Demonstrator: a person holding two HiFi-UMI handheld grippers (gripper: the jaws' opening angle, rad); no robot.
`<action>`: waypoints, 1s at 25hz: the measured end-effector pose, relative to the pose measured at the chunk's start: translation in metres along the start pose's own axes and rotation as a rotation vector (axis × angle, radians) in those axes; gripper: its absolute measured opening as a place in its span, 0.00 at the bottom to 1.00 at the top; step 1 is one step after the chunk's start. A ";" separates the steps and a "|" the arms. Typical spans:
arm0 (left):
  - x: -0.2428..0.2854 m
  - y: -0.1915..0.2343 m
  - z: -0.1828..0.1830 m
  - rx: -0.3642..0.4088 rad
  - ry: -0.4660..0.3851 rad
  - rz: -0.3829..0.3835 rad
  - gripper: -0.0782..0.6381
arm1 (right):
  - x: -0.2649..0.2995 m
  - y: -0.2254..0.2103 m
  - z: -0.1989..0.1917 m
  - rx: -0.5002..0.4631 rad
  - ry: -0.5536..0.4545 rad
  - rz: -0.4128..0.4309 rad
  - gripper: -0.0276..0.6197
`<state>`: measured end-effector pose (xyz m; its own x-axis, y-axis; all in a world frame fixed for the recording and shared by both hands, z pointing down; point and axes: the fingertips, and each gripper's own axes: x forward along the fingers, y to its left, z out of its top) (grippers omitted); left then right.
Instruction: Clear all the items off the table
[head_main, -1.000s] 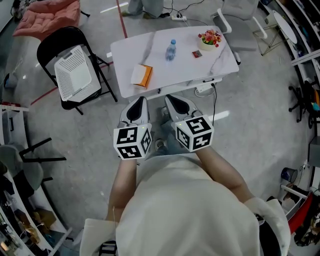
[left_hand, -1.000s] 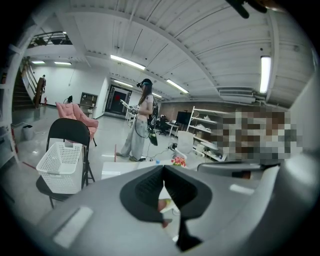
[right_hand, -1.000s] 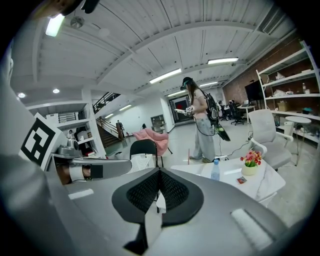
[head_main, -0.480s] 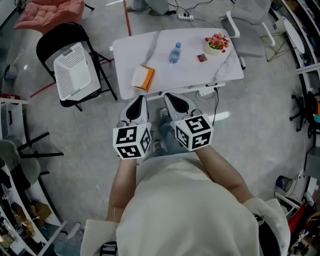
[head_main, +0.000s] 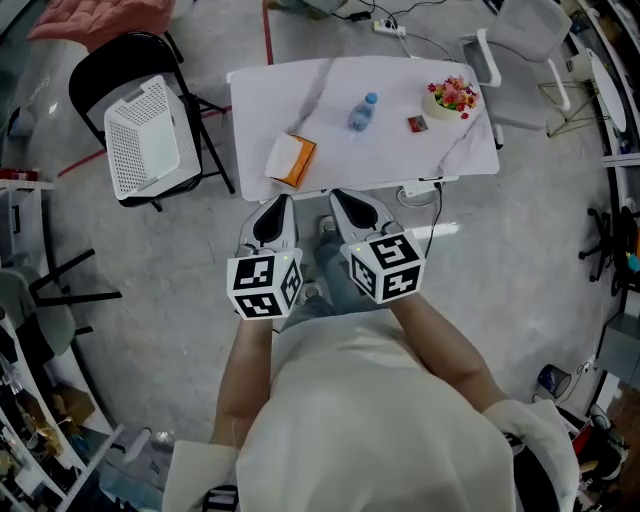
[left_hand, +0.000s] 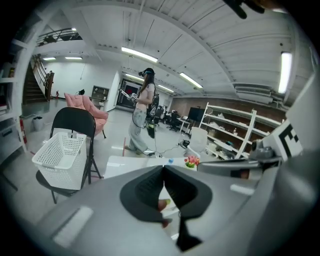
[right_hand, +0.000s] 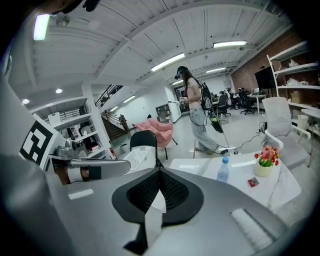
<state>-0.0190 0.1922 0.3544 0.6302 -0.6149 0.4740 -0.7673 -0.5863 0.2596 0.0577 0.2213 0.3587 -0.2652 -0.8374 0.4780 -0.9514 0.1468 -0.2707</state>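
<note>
Table (head_main: 270, 90) clearing looks not yet begun, with four items on it. Left gripper (head_main: 283, 198) and right gripper (head_main: 336, 194) are both pinched shut on nothing, short of its near edge. Just ahead lies an orange packet (head_main: 291, 159); farther ahead stand a bottle (head_main: 363, 112), a small red packet (head_main: 417, 124) and a flower pot (head_main: 452, 97). Far left, a white basket (head_main: 143, 135) on a chair (head_main: 100, 80) sits empty.

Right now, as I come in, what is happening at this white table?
A person stands before the white table with a left hand-held gripper and a right hand-held gripper, both shut and empty. Nothing is lifted yet: an orange box, a water bottle, a small red packet and a flower pot lie on the table. A white basket sits on a black chair beside it.
</note>
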 end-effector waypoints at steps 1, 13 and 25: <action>0.005 0.002 -0.001 -0.003 0.006 0.003 0.12 | 0.005 -0.003 -0.001 0.004 0.010 0.004 0.04; 0.068 0.038 -0.029 -0.052 0.073 0.050 0.12 | 0.074 -0.039 -0.027 0.042 0.126 0.024 0.04; 0.134 0.089 -0.085 -0.101 0.159 0.115 0.13 | 0.155 -0.077 -0.089 0.115 0.260 0.044 0.16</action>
<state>-0.0127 0.1028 0.5125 0.5170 -0.5791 0.6304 -0.8463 -0.4564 0.2748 0.0759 0.1268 0.5281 -0.3508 -0.6663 0.6580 -0.9182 0.1067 -0.3815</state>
